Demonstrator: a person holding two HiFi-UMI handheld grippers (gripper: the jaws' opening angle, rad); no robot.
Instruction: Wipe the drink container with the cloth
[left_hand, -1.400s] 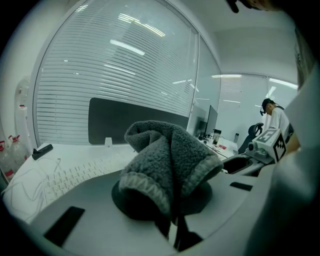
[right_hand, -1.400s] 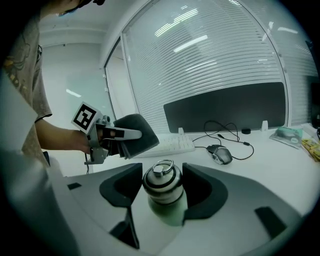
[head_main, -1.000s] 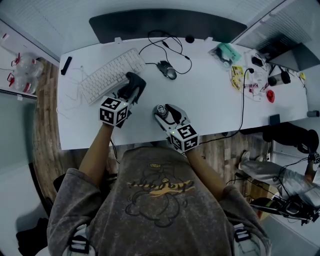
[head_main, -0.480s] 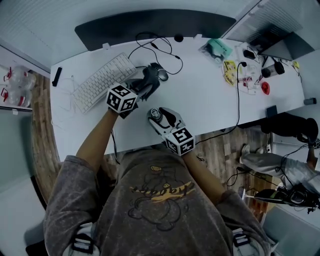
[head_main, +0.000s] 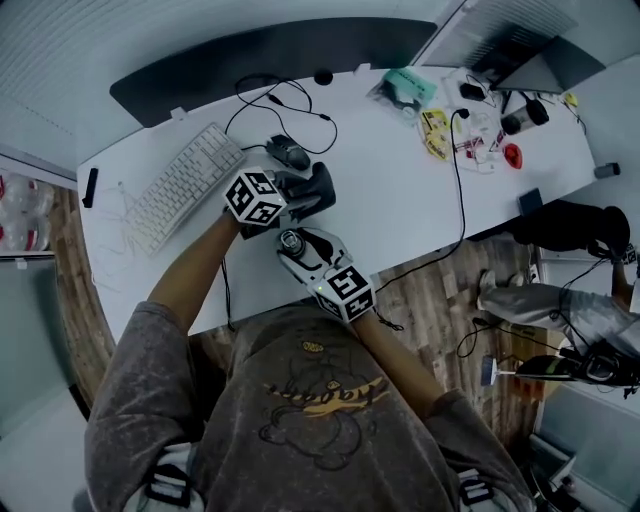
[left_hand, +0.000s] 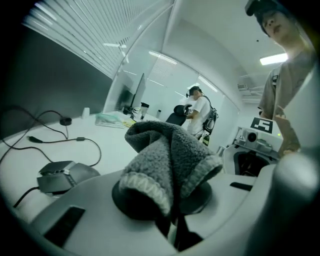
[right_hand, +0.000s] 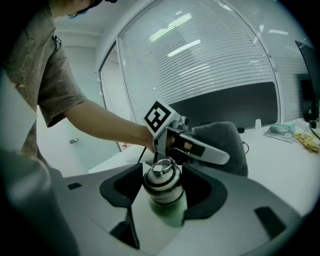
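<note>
Closest to me, the person's right gripper (head_main: 301, 250) sits just over the near edge of the white desk (head_main: 400, 200). Its 2 jaws are partly spread and closed on the drink bottle (right_hand: 161, 186), gripping the green body just under the steel lid with its ring handle. The bottle is roughly upright with its top clear. I'd say it is held that way as a steady target, leaving the lid and shoulder free to be rubbed. I can't tell whether its base rests on the desk.

Just beyond it is the left gripper (left_hand: 173, 210). Its jaws are pinched tight on a fold of the grey fleecy cloth (left_hand: 167, 152), with nothing else between them. The rest of the cloth bunches up and forward past the tips, so the fabric would meet the bottle before the hard jaws do. From the right gripper view the left gripper's tip is right behind the lid, with the cloth beside it. I see no contact yet, so I judge the wipe hasn't started and the next move is a short one onto the lid.

Further back lie a mouse (head_main: 290, 154), a keyboard (head_main: 180, 186) and loose cables (head_main: 270, 100), all well clear of the work.
</note>
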